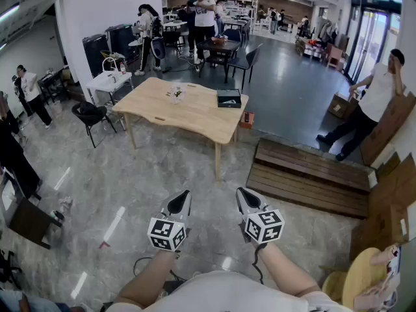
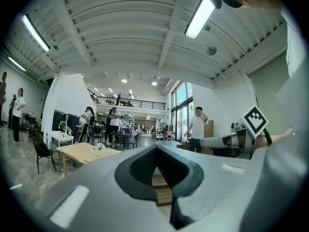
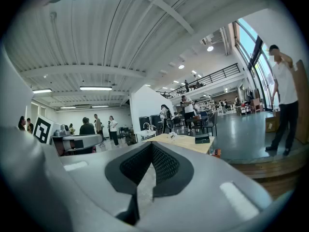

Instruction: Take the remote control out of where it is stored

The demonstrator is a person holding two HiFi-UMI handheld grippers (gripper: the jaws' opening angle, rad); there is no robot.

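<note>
**Head view, then each gripper view: two empty grippers held far from a table**

Head view looks steeply down on a grey floor [image 1: 130,174] in a large open hall. The person's two forearms reach forward at the bottom of the frame. The left gripper [image 1: 181,203] and right gripper [image 1: 247,201] hang side by side in the air, near each other but apart. Well ahead of them stands a light wooden table [image 1: 188,112]. On it lie a black box [image 1: 229,98] and, further left, a small clear item [image 1: 175,95]. The remote control cannot be made out in any view. A low wooden platform [image 1: 305,174] lies to the right of the table, and a person in a white shirt [image 1: 374,103] stands beyond it.

Left gripper view shows that gripper's dark pads pressed together at the tips, with nothing between them. The table is small in the distance at left, and the right gripper's marker cube shows at right.

Right gripper view shows its pads likewise meeting at the tips and pinching nothing. The table and black box sit far off, just right of centre.
</note>
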